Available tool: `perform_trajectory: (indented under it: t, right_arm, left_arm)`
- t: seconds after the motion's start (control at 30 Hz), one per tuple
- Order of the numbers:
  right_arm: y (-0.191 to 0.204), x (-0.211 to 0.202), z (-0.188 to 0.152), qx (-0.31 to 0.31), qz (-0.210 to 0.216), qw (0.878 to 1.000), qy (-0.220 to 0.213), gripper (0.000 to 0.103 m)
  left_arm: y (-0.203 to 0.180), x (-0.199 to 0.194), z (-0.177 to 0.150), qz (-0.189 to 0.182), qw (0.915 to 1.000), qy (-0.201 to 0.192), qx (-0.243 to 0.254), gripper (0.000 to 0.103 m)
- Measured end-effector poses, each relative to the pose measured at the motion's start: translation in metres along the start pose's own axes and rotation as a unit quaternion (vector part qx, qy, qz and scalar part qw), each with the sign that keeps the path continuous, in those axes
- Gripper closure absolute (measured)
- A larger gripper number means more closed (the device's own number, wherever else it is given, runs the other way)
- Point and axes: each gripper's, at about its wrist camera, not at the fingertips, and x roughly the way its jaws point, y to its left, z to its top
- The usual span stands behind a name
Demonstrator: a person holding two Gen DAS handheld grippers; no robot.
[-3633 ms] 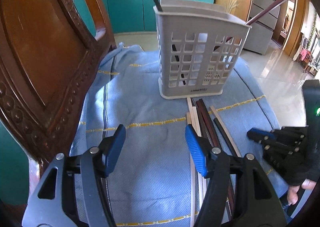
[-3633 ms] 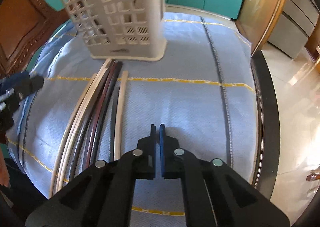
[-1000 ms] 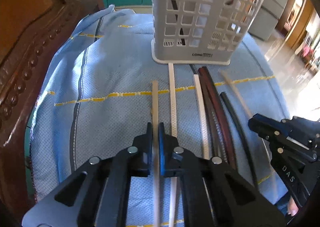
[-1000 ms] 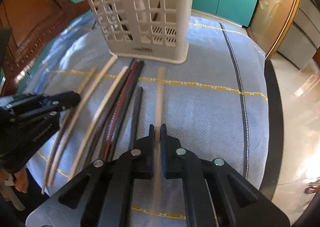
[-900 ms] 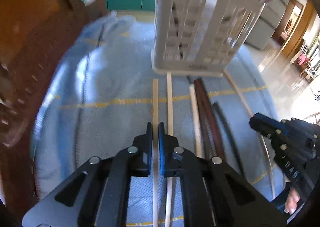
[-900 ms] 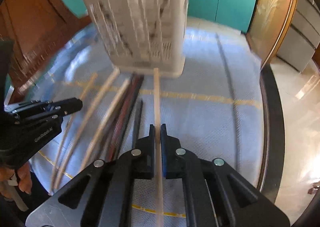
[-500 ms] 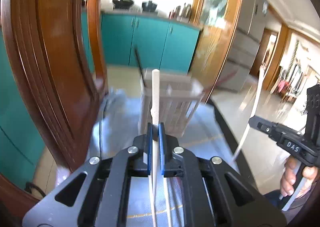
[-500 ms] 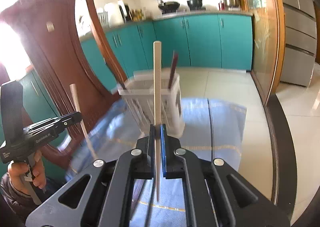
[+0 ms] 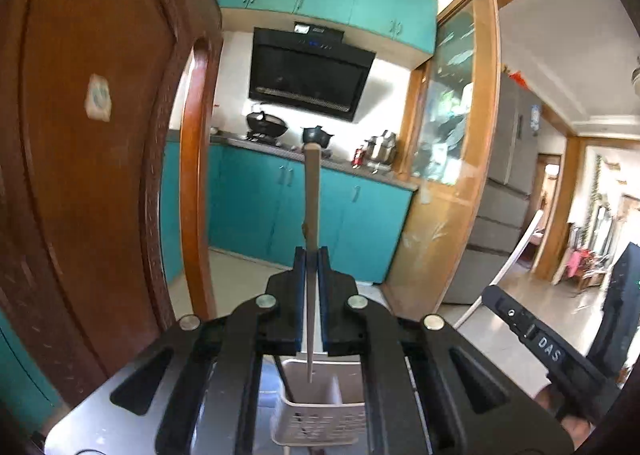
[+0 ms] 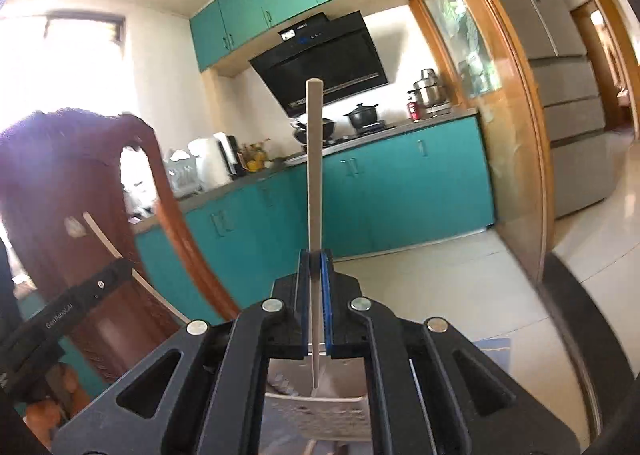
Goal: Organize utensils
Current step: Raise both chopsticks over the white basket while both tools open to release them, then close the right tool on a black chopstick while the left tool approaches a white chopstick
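Note:
My left gripper [image 9: 312, 255] is shut on a light wooden chopstick [image 9: 311, 195], held upright with its lower tip just above the open top of the white slotted utensil basket [image 9: 316, 421]. My right gripper [image 10: 316, 257] is shut on a pale chopstick [image 10: 314, 175], also upright, its lower tip over the same basket [image 10: 328, 411]. The right gripper [image 9: 532, 329] with its chopstick shows at the lower right of the left wrist view. The left gripper [image 10: 76, 305] shows at the left of the right wrist view. A dark chopstick [image 9: 285, 379] stands in the basket.
A carved wooden chair back [image 9: 92, 135] rises close on the left and also shows in the right wrist view [image 10: 80, 191]. Teal kitchen cabinets [image 9: 280, 211], a range hood and a fridge [image 10: 560, 75] are behind. Blue cloth [image 10: 492, 351] lies under the basket.
Both grippers closed on chopsticks lying on the cloth, lifted them, swung them upright and brought them over the basket. Half a second ago the basket stood farther ahead; now it is below the grippers.

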Motion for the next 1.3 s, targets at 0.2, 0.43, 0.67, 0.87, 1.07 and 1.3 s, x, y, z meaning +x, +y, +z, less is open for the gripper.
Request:
perform_trajectory:
  t: [0.2,0.43,0.67,0.87,1.07,1.3]
  right_arm:
    - [0.002,0.024,-0.037,-0.031,-0.013,0.998,0.050,0.097]
    - [0.007,0.022,-0.054,-0.050,-0.016,0.996,0.067,0.097]
    - [0.008,0.015,-0.055,-0.057,-0.016,0.996,0.062,0.091]
    - [0.008,-0.017,-0.049,-0.071,-0.007,0.997,0.022,0.078]
    - [0.011,-0.056,-0.068,-0.108,0.038,0.993,0.018,0.073]
    - [0.006,-0.006,-0.161,-0.143,-0.002,0.947,0.286,0.065]
  left_arm:
    - [0.003,0.040,-0.034,0.016,0.9975,0.069,0.001,0.096]
    - [0.008,0.048,-0.047,0.019,0.9948,0.100,0.001,0.096]
    - [0.007,0.038,-0.051,0.012,0.9950,0.099,0.008,0.095]
    - [0.006,0.018,-0.053,0.001,0.9967,0.079,0.018,0.095]
    - [0.008,-0.014,-0.065,0.000,0.9978,0.051,0.042,0.079]
    - [0.007,-0.022,-0.106,0.050,0.9886,0.096,0.105,0.069]
